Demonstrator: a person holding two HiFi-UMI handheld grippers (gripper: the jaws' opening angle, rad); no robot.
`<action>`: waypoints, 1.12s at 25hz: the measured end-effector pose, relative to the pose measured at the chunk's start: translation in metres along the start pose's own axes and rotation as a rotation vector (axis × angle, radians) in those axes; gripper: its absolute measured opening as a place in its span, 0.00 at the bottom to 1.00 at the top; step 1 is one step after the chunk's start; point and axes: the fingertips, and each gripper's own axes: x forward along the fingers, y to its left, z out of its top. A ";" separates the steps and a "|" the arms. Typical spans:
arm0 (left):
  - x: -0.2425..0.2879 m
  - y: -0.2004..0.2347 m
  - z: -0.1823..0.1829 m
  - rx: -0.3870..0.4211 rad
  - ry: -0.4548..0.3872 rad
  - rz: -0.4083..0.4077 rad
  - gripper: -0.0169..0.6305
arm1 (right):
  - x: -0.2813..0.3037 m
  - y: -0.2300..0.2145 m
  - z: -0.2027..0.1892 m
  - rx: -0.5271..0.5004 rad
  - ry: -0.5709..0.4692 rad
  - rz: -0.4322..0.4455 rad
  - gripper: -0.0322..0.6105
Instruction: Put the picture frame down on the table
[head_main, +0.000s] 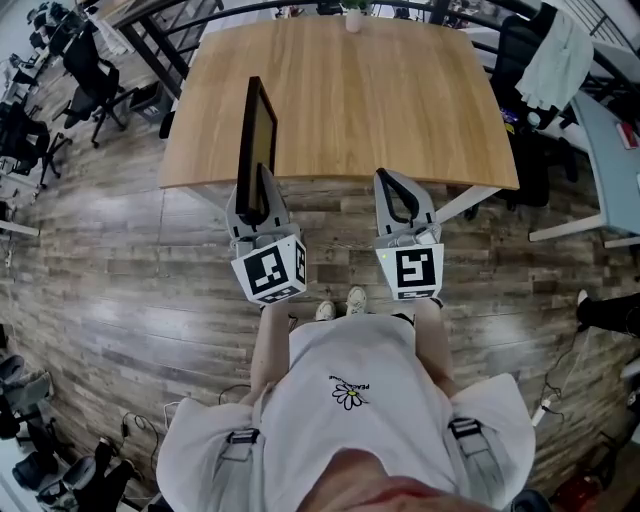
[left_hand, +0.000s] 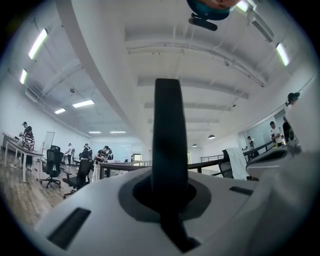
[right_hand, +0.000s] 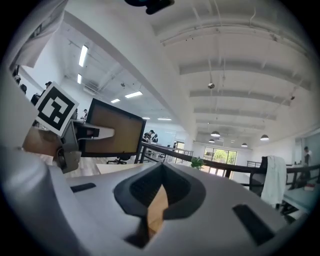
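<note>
So we've got the picture frame (head_main: 258, 140) clamped in our left gripper (head_main: 258, 190), jaws pinched tight on its near short end. In the left gripper view the frame's dark edge (left_hand: 169, 130) stands straight up between them. It's on edge, not lying flat: the thin black rim faces up toward the head camera and the brownish face points to our right, toward the right gripper (head_main: 392, 180). The long axis runs pretty much level and straight away from us, out over the near left part of the wooden table (head_main: 380, 100). From the right gripper view the frame (right_hand: 112, 132) reads as a wide rectangle, with the left gripper (right_hand: 92, 132) biting its near end and the marker cube (right_hand: 55, 107) just behind. We honestly can't tell whether the bottom edge is touching the tabletop or hanging just above it. Our right gripper sits off to the side, well apart from the frame, right at the table's near edge. Its jaws are closed to a narrow slit with nothing in them, just a sliver of table wood (right_hand: 157, 210) showing through.
</note>
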 end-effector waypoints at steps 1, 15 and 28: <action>0.002 -0.002 -0.002 -0.004 0.003 0.004 0.06 | 0.001 -0.001 -0.002 -0.011 0.006 0.013 0.06; 0.012 -0.035 -0.018 -0.014 -0.008 0.032 0.06 | -0.001 -0.033 -0.034 0.256 0.026 0.141 0.06; 0.127 -0.002 -0.027 -0.041 -0.051 0.040 0.06 | 0.092 -0.078 -0.045 0.230 0.031 0.074 0.06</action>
